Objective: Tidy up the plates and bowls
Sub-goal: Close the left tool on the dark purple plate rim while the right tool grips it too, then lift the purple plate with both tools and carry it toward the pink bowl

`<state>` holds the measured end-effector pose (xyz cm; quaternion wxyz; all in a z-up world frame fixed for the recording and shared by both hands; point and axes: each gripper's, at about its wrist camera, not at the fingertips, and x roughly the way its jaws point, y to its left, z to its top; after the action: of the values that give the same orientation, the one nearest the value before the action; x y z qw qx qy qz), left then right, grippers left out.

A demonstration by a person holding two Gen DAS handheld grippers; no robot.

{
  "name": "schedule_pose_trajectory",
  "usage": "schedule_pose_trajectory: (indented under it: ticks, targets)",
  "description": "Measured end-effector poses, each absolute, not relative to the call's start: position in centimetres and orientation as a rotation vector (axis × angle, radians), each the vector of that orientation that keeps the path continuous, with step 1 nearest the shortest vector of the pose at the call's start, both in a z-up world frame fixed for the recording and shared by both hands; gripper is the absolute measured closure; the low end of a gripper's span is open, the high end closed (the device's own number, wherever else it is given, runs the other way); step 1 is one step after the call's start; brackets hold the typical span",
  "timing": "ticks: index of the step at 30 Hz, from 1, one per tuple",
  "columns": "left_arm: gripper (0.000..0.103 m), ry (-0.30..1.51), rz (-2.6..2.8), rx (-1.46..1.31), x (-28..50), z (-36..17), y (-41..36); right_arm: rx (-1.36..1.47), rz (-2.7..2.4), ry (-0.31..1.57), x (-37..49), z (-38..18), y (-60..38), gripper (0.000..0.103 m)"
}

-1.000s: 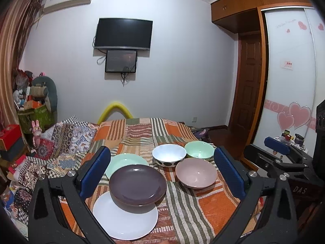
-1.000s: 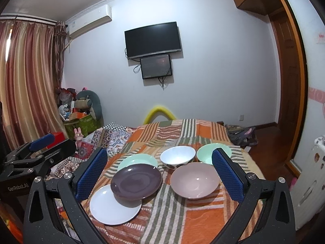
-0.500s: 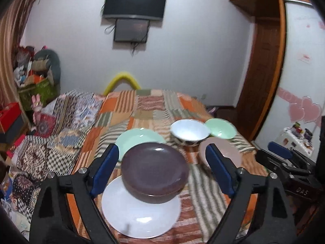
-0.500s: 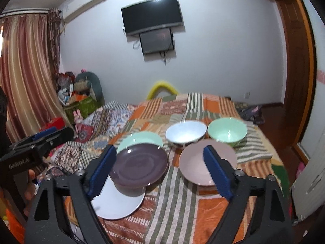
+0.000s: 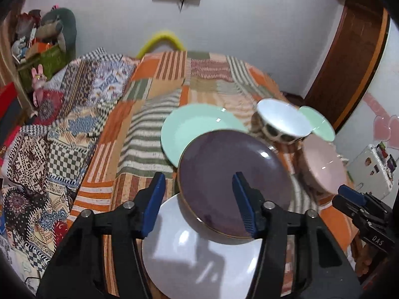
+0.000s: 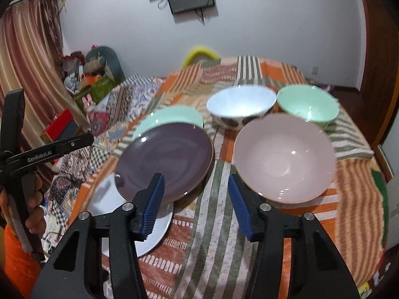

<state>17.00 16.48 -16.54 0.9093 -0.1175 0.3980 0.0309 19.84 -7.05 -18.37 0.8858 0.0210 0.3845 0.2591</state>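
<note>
Both tools are dropping toward the crockery laid out on the bed [image 6: 249, 249], and both are narrowing their jaws as they go. The left tool [image 5: 198, 200] is aiming at the near rim of the purple plate [image 5: 224, 174], which is lying tilted across the white plate [image 5: 199, 256] and the green plate [image 5: 197, 127]; its pads are not yet touching anything. The right tool [image 6: 195, 205] is closing over bare striped cover between the purple plate and the pink bowl [image 6: 284, 159], gripping nothing. Behind are sitting the white bowl [image 6: 239, 104] and the green bowl [image 6: 308, 106]. Compared with a second earlier, the jaws are standing much narrower, the wall screen is sliding out of the top of both views, and the dishes are looming larger, so a first pick-up looks to be just beginning
</note>
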Motion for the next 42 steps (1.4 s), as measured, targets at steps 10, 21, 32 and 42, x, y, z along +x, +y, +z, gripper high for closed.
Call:
schedule_pose_trajectory:
  ticks: [10, 21, 32, 42]
  targets:
    - [0.066, 0.899, 0.055, -0.283, 19.9, -21.0, 17.8, 0.046, 0.543, 0.903, 22.7, -21.4, -5.7, 0.067]
    - [0.081, 0.932, 0.042, -0.316, 22.4, -23.1, 18.9, 0.038, 0.537, 0.944, 24.3, -22.8, -4.5, 0.075]
    - [0.084, 0.955, 0.013, -0.316, 23.3, -24.0, 18.5, 0.049, 0.523, 0.952, 25.3, -23.3, -3.8, 0.079]
    - [0.084, 0.969, -0.011, -0.347, 22.3, -23.6, 18.7, 0.017, 0.527, 0.930, 24.9, -22.7, -3.7, 0.080]
